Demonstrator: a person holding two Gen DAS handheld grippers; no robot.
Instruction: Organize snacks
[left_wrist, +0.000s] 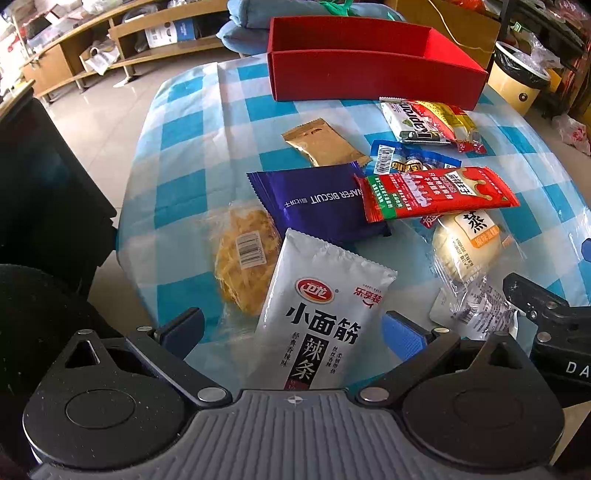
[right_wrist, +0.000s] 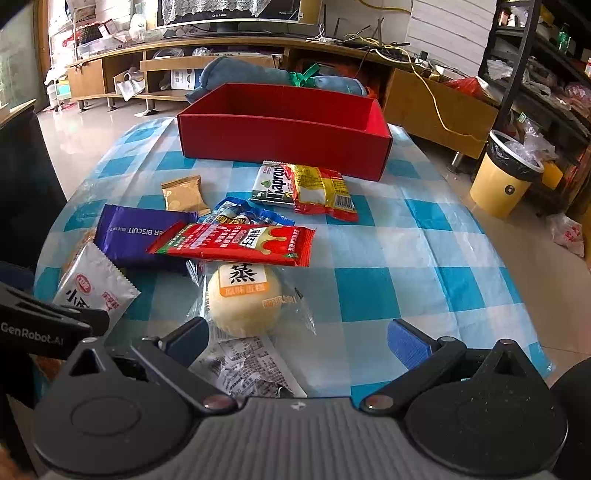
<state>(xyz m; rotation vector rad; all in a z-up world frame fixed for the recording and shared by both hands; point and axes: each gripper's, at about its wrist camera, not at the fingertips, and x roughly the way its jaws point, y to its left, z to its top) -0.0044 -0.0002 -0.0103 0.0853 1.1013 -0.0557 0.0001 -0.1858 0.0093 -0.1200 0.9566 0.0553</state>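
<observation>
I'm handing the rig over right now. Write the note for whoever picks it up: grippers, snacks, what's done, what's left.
Left gripper: open, straddling the white spicy-strip packet, not gripping.
Right gripper: open, over the steamed cake, not gripping.
Red box at the far side of the checked tablecloth; nothing visible in it.
Nothing packed yet. All snacks remain out: purple wafer pack, red packet, gold packet, and the others.
</observation>
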